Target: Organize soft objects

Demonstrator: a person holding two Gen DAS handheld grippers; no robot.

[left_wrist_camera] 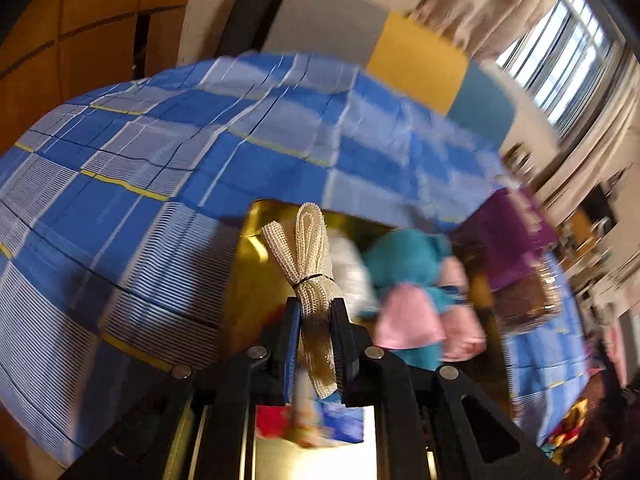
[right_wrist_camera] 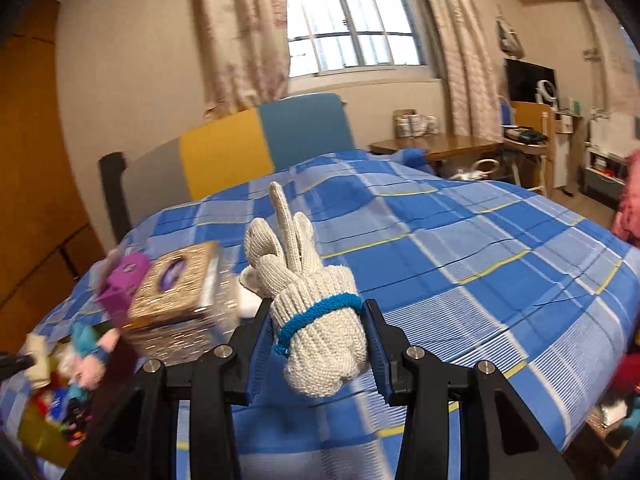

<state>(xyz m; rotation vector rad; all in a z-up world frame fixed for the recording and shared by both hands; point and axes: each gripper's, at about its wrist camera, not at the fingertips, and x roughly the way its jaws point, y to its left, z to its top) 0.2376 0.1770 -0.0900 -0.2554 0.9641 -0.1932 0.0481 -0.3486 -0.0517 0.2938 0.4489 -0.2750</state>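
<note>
- The step in hand looks like carrying: each tool has a soft item clamped and lifted clear of the bed (right_wrist_camera: 480,240), with a drop-off yet to come
- The left tool (left_wrist_camera: 316,320) is squeezed almost together on a cream mesh bundle (left_wrist_camera: 314,248), tied at its waist with a dark band; the bundle stands up between the pads and its lower tail hangs down behind them
- In the left wrist view that bundle is above a gold container (left_wrist_camera: 252,280) holding a teal and pink plush toy (left_wrist_camera: 404,280) and other blurred soft things, so this seems the collecting place
- The right tool (right_wrist_camera: 318,344) is clamped on a pair of white knitted gloves (right_wrist_camera: 308,288) bunched by a blue band (right_wrist_camera: 320,310), finger ends pointing up and away, over the blue checked bedspread
- A glittery gold box (right_wrist_camera: 180,300) and a purple box (right_wrist_camera: 124,284) sit on the bed to the left, beside the pile of toys
- Next, I judge, the left tool should lower over the container and part its pads so the bundle drops inside
- The right tool would then swing leftward to the same pile, since the gloves are well apart from it
- Blur hides the container's near rim, so aim needs care
</note>
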